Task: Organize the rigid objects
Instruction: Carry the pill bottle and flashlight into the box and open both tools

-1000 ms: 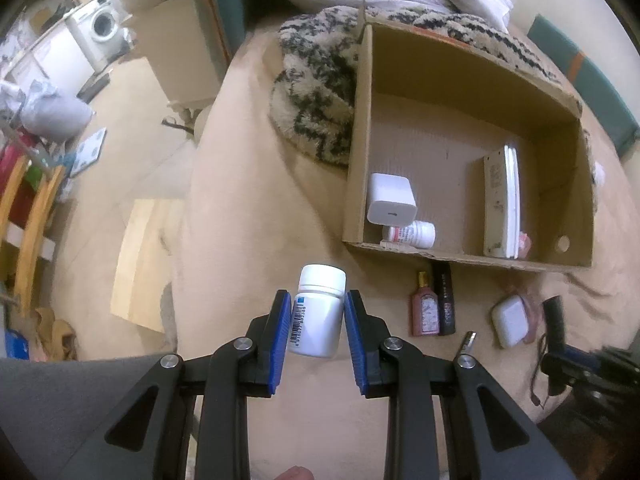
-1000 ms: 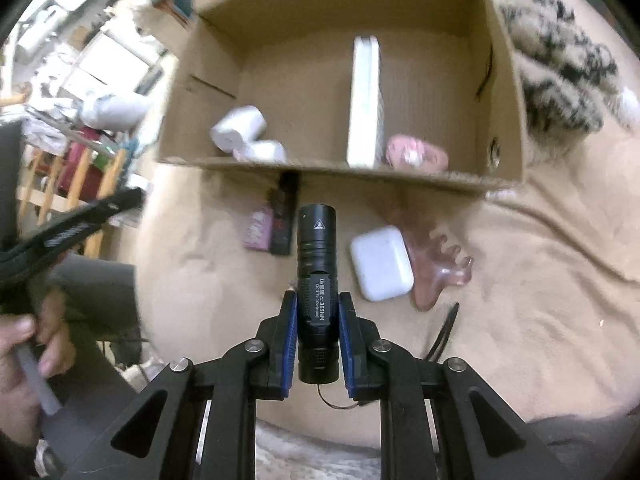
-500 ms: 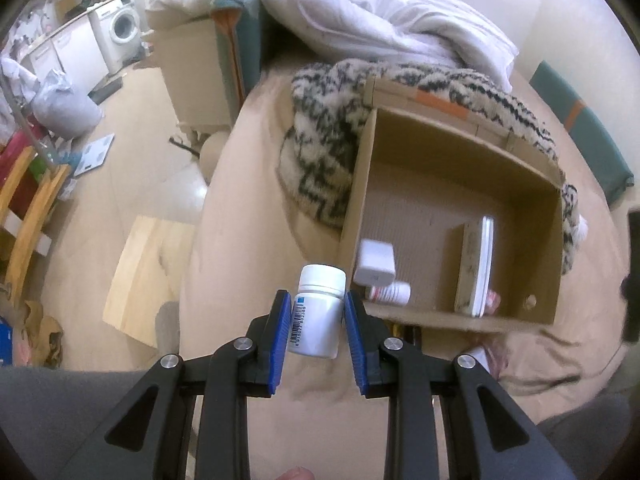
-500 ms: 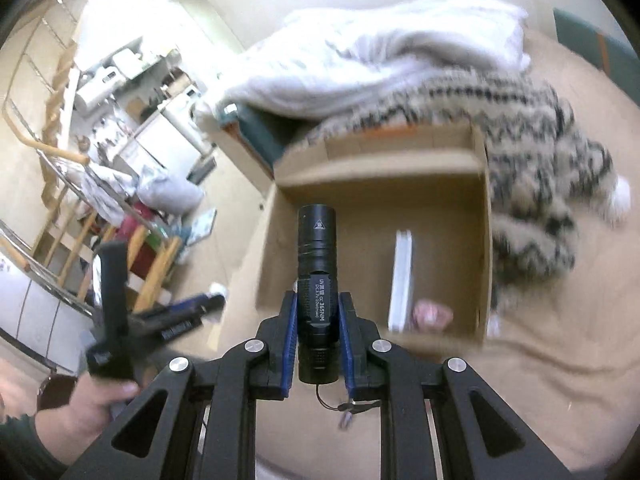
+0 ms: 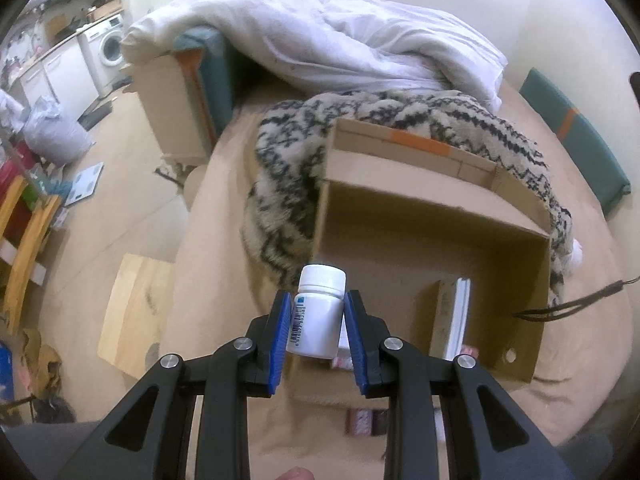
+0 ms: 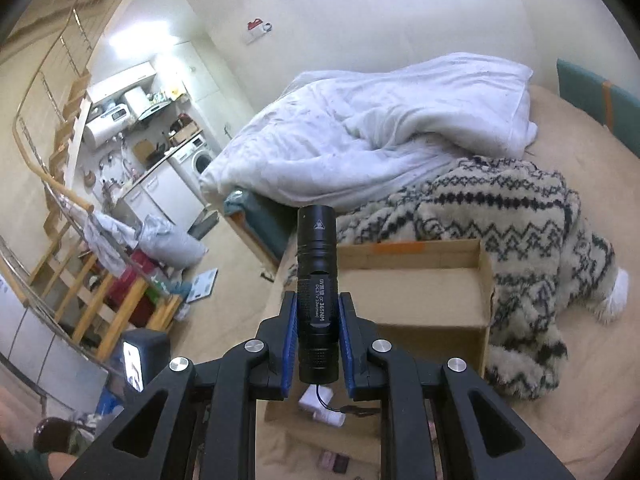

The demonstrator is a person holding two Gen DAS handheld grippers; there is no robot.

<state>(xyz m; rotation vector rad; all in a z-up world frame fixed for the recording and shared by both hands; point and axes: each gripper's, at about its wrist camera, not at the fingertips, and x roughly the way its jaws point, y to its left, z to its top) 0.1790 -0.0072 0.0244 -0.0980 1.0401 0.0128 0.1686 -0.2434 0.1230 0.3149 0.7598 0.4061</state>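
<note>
Left gripper (image 5: 318,330) is clamping a smooth white plastic pill bottle (image 5: 319,316), ribbed cap up. Right gripper (image 6: 318,334) is gripping a black knurled metal flashlight (image 6: 317,292), lens forward. Open corrugated cardboard box (image 5: 432,236) is sitting ahead of and below both, on a tan bedsheet (image 5: 224,240). Fuzzy zigzag blanket (image 6: 520,248) and rumpled white duvet (image 6: 380,128) are lying beyond it.

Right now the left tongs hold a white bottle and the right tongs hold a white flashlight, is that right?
Not quite: the flashlight is black, as the right wrist view shows. The left tongs do hold a white bottle, and the right tongs hold the flashlight.
</note>
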